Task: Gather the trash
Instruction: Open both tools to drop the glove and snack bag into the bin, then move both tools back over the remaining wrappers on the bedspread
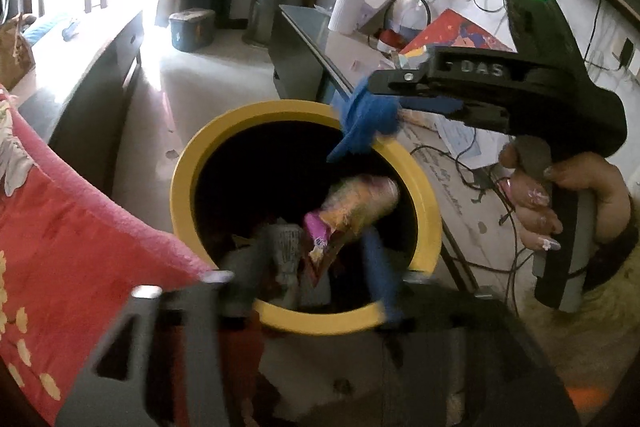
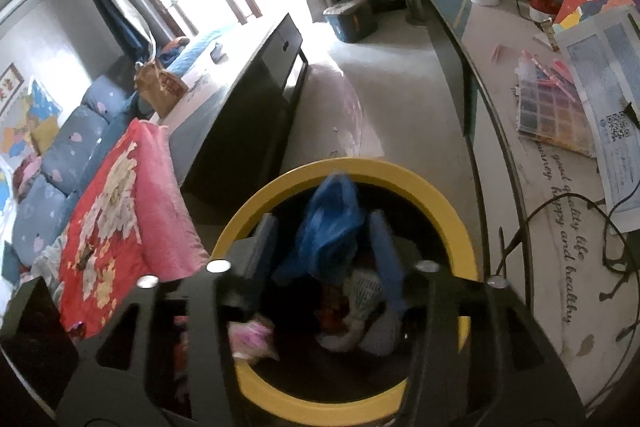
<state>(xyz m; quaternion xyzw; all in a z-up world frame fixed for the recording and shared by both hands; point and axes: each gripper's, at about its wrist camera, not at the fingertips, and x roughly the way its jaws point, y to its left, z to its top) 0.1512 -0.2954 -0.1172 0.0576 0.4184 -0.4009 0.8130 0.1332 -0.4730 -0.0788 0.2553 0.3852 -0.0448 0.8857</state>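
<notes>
Both grippers hang over the yellow bin (image 1: 304, 319). The left gripper (image 1: 308, 259) is wide, and a snack wrapper (image 1: 352, 203) sits loose between its fingers, above the trash inside. The right gripper (image 2: 320, 239) is half open, with a blue bag (image 2: 332, 223) between its fingers over the far rim. The bag could snag on a finger or slide outside onto the floor.

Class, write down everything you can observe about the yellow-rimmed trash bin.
The trash bin is round with a broad, smooth yellow rim and a dark inside. It stands upright on the pale floor between a red blanket and a table. Wrappers and crumpled paper lie inside; a blue scrap hangs over its far edge.
</notes>
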